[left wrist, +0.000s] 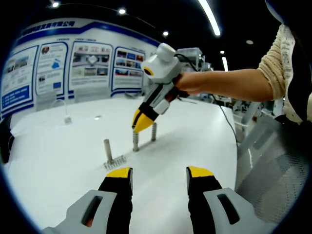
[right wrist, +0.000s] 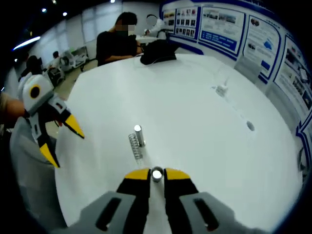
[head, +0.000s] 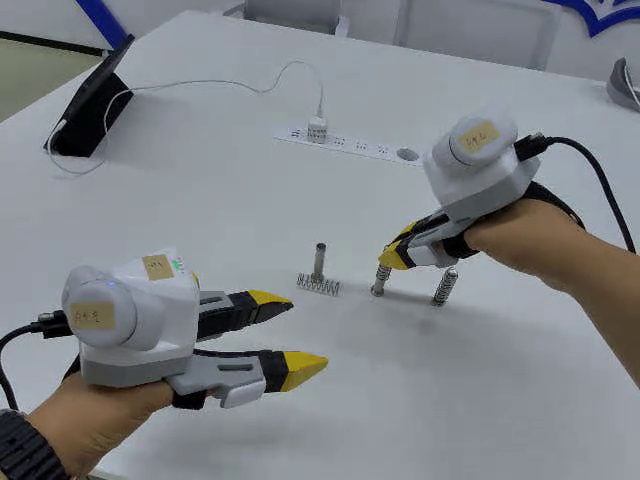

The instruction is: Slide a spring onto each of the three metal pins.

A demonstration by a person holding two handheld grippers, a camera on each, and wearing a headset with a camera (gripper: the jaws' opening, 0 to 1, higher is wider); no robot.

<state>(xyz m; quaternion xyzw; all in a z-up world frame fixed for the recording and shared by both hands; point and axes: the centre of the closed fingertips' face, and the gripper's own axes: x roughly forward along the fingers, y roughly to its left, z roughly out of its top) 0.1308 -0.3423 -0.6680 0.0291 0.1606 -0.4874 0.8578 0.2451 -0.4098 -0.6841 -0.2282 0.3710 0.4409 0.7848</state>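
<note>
- The white surface (head: pixel 200 200) looks smooth and hard, so I expect small steel parts to skate across it if I nudge them.
- My left claw (head: pixel 307 333) is wide open and empty, with its tips aimed toward the pins from well short of them.
- My right claw (head: pixel 388 258) is narrowed close around the top of the middle pin (head: pixel 380 281), which has a spring low on its shaft. I cannot tell whether the tips actually pinch it.
- The right pin (head: pixel 444 287) already has its spring on. The bare pin (head: pixel 320 258) stands upright at the left of the row. I judge it stiff but possibly easy to tip.
- The loose spring (head: pixel 318 285) lies on its side just beside the bare pin's foot. It should be very light, squashy and prone to rolling or popping free. I would grip it gently across its middle coils, leaving one end clear to go over the pin.
</note>
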